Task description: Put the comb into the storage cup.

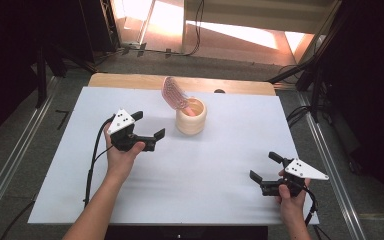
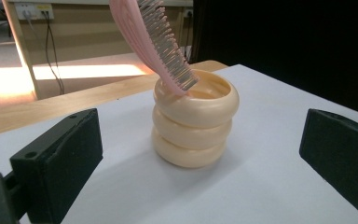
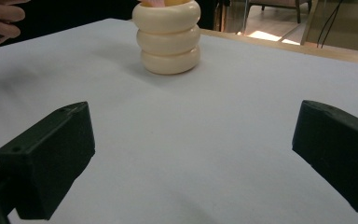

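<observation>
Cream ribbed cup standing upright on the white-covered table, near the middle of its far edge; pink comb propped inside, handle end down in the cup, toothed end leaning out over the rim toward the far left corner. Left gripper held just left of the cup, apart from it, jaws spread wide and holding nothing, aimed at the cup, which sits framed between the two black jaws in the left gripper view. Right gripper low over the near right corner of the table, well apart from the cup, likewise released, jaws wide and nothing between them but bare white surface. Wooden strip of tabletop exposed along the far edge, beyond the white cover
</observation>
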The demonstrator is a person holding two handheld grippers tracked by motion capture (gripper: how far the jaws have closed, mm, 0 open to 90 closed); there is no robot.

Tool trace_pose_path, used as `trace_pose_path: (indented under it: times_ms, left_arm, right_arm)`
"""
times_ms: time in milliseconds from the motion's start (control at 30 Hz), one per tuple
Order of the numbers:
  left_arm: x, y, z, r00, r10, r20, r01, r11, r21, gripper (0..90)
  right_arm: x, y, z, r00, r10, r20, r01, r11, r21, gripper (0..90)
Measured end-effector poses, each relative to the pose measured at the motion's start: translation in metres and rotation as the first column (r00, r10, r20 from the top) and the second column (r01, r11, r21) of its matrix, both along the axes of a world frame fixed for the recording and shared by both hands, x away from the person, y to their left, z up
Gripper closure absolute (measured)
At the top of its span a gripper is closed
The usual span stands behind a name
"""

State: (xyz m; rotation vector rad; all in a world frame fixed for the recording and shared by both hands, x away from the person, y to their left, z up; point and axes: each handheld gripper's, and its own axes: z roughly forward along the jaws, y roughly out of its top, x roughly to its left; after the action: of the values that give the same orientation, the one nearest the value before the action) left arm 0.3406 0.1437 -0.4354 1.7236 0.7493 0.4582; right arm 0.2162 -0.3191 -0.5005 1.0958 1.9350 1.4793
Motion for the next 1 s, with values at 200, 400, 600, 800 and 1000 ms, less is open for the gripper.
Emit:
trace_pose_path:
  times_ms: [200,400,600,800,1000]
  left_arm:
    - [-0.013,0.009,-0.003,0.9999,0.003,0.016,-0.003,0.9998,0.021,0.0]
    - [-0.022,0.019,-0.004,0.9997,0.013,0.023,-0.014,0.9997,0.021,0.0]
    - [-0.03,0.027,-0.006,0.9995,0.017,0.027,-0.018,0.9995,0.026,0.0]
    - [-0.04,0.038,-0.012,0.9994,0.026,0.023,-0.027,0.9992,0.029,0.0]
    - [-0.047,0.049,-0.015,0.999,0.04,0.02,-0.04,0.999,0.018,0.0]
  right_arm:
    - [0.0,0.0,0.0,1.0,0.001,-0.001,-0.001,1.0,-0.001,0.0]
    - [0.0,0.001,0.0,1.0,0.001,-0.001,-0.001,1.0,0.001,0.0]
    - [0.0,0.001,0.0,1.0,0.0,-0.002,0.0,1.0,0.002,0.0]
    - [0.0,0.001,0.0,1.0,-0.001,-0.001,0.001,1.0,0.002,0.0]
    - [0.0,0.002,0.0,1.0,-0.003,-0.005,0.003,1.0,-0.003,0.0]
